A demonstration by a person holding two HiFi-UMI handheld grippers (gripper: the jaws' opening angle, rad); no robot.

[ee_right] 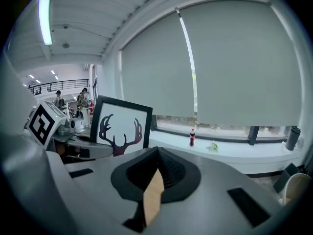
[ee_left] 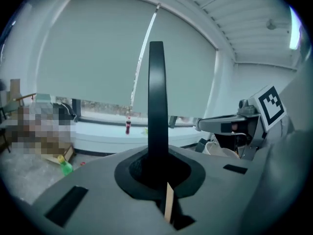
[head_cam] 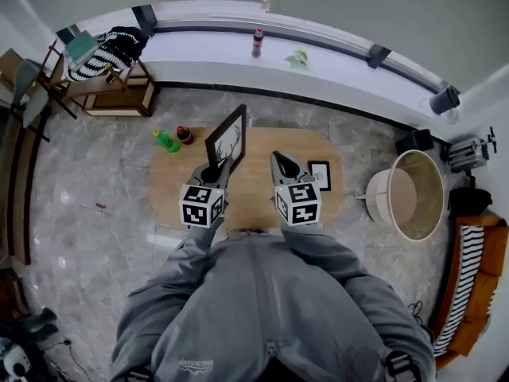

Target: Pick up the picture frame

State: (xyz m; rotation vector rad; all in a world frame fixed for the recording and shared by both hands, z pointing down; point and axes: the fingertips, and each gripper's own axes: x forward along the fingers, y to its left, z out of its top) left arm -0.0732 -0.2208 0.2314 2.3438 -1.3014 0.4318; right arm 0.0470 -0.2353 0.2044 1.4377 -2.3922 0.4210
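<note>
A black picture frame (head_cam: 227,140) with a dark antler print stands upright above the oval wooden table (head_cam: 250,191). My left gripper (head_cam: 216,168) is shut on its lower edge. In the left gripper view the frame (ee_left: 156,102) shows edge-on, rising from between the jaws of the left gripper (ee_left: 156,168). My right gripper (head_cam: 282,161) hangs beside it to the right, shut with nothing in it. In the right gripper view the right gripper (ee_right: 157,153) has its jaws together, and the antler print (ee_right: 121,129) faces it from the left.
A small black frame (head_cam: 319,175) lies on the table's right part. A green bottle (head_cam: 165,141) and a dark bottle (head_cam: 184,135) stand by its far left end. A round white tub (head_cam: 413,196) sits to the right. A cola bottle (head_cam: 257,42) stands on the window ledge.
</note>
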